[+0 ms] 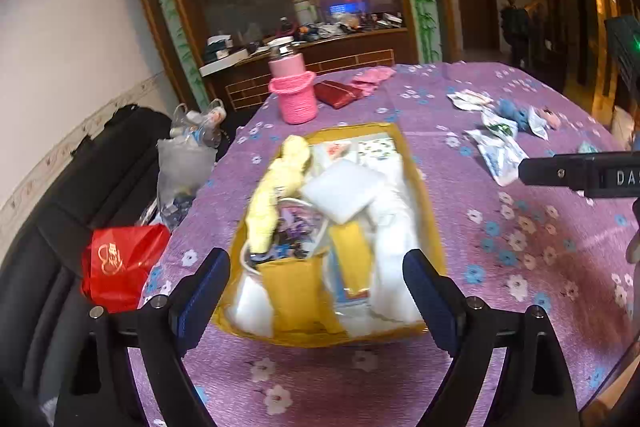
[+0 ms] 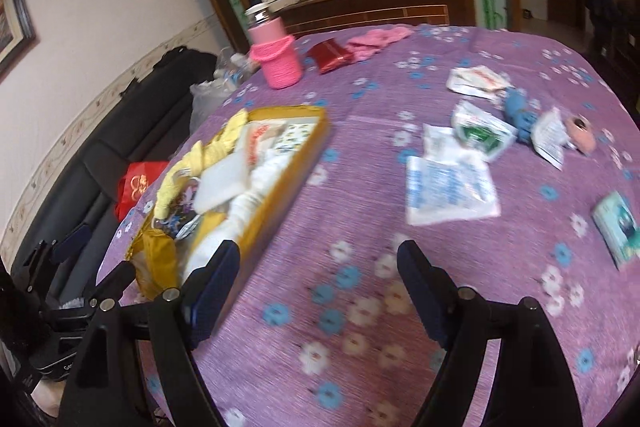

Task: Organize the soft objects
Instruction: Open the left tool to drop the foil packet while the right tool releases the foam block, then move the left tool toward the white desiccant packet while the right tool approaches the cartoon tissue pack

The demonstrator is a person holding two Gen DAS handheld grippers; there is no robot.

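A round worktop [image 2: 360, 227] w/ a purple woven cloth printed in blue, white and pink flowers fills both views. On its left part sits a shallow yellow tray [image 1: 428, 219], rectangular, glossy-rimmed, packed w/ soft items: a knobbly pale-yellow cloth [image 1: 276, 187] along the left side, a puffy white pad [image 1: 344, 191] lying tilted on top near the middle, fluffy white fabric [image 1: 394, 247] down the right side, and a mustard-yellow folded piece [image 1: 296, 291] at the near end. A printed purple-and-black item between them is too blurred to identify.

The left tool [image 1: 316, 291] hovers over the tray's near end, blue-padded fingers wide apart, holding nothing. The right tool [image 2: 318, 291] hangs over bare cloth just right of the tray, fingers likewise spread and empty.

Well apart on the worktop's right side lie crinkly white plastic packets [image 2: 452, 191], some w/ green or blue print, around a small blue plush toy [image 2: 520, 111] and a pink round item [image 2: 582, 131], both soft-edged from motion blur. A teal card-like pack [image 2: 618, 227] lies near the right rim.

At the far edge stands a pink flask [image 1: 286, 61] w/ a metal neck, in a pink crocheted sleeve; beside it a glossy red pouch [image 1: 338, 94] and a pink knitted piece [image 1: 372, 77].

Off the worktop's left edge: a red plastic bag [image 1: 120, 263] on a dark sofa, partly hidden by the left tool. Both views are blurry; print on packets is unreadable.
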